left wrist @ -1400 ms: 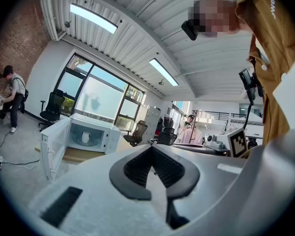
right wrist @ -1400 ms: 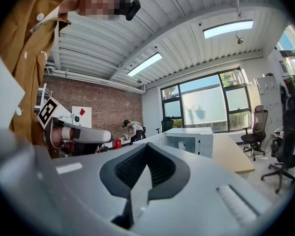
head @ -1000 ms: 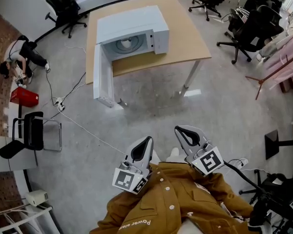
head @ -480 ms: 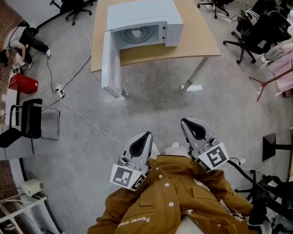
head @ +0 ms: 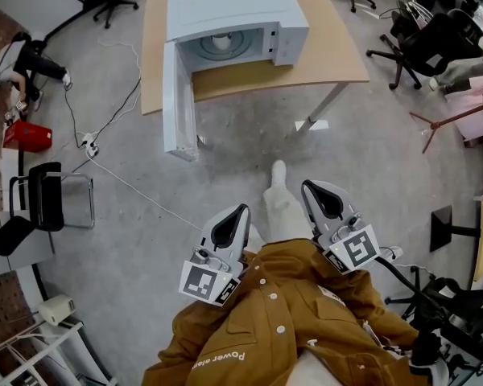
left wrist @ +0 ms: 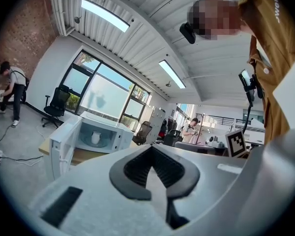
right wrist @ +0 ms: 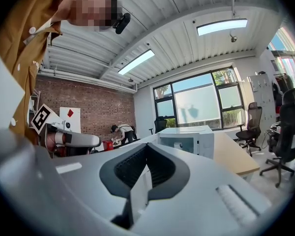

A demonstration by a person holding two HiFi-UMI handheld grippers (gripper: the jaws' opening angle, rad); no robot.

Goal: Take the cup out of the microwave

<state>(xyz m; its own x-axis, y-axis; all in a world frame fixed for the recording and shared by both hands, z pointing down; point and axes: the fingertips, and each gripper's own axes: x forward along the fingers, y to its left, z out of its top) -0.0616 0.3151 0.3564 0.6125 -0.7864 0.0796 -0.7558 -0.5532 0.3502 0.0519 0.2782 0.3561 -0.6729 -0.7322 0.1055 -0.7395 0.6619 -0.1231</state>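
Note:
A white cup (head: 221, 42) stands on the turntable inside the white microwave (head: 233, 6), which sits on a wooden table (head: 330, 55). The microwave door (head: 177, 95) hangs wide open to the left. Both grippers are held low near the person's body, well short of the table. My left gripper (head: 243, 208) is shut with nothing in it, and so is my right gripper (head: 307, 185). In the left gripper view the cup (left wrist: 95, 137) shows far off beyond the left gripper (left wrist: 152, 148). In the right gripper view the cup (right wrist: 178, 145) shows small past the right gripper (right wrist: 146, 145).
The person's leg and shoe (head: 278, 185) reach forward between the grippers. A white cable (head: 137, 191) and a power strip (head: 87, 141) lie on the floor at left, near a black chair (head: 44, 207). Office chairs (head: 423, 43) stand at right. A crouching person (head: 20, 63) is far left.
The person has stepped toward the table: the microwave looks nearer and larger, a shoe now shows ahead, and both shut grippers have been carried forward with the body.

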